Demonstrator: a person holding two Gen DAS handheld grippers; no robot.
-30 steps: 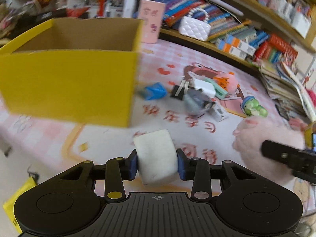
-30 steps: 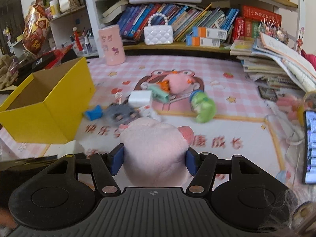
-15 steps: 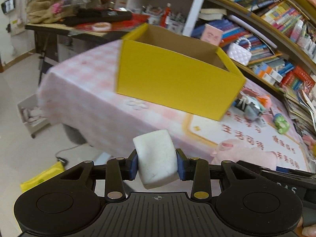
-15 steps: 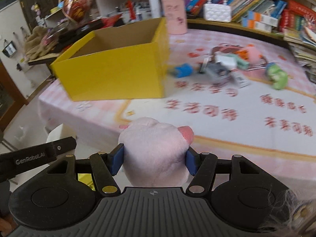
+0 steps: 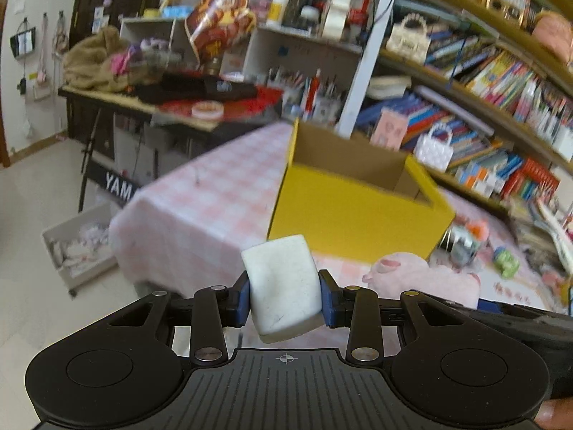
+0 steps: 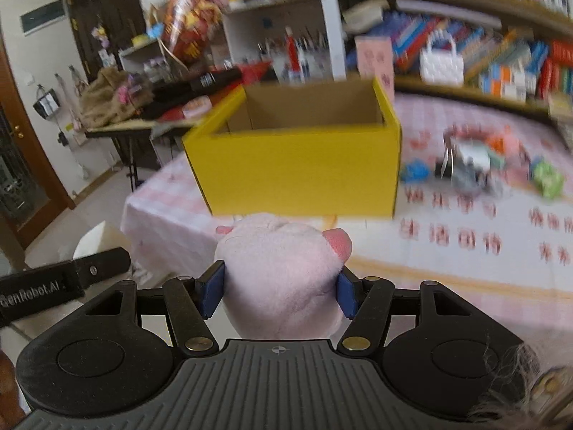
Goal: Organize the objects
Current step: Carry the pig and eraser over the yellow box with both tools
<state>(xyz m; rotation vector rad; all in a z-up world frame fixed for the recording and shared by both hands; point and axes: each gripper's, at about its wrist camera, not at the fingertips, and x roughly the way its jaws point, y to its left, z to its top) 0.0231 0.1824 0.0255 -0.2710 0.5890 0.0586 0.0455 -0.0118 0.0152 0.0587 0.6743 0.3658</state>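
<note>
Left wrist view: a white foam block (image 5: 283, 283) is clamped between the blue pads of the left gripper (image 5: 284, 295), whose fingers (image 5: 240, 295) are closed on its sides, and is held off the desk's near edge. A yellow cardboard box (image 5: 352, 211), open at the top, is seen standing near the left end of the desk (image 5: 200, 211), on a pink checked cloth. From the right wrist, a pink plush pig (image 6: 281, 272) is gripped by the right gripper (image 6: 279, 292), before the box's front wall. Small toys (image 6: 472, 166) are scattered on the desk right of the box.
</note>
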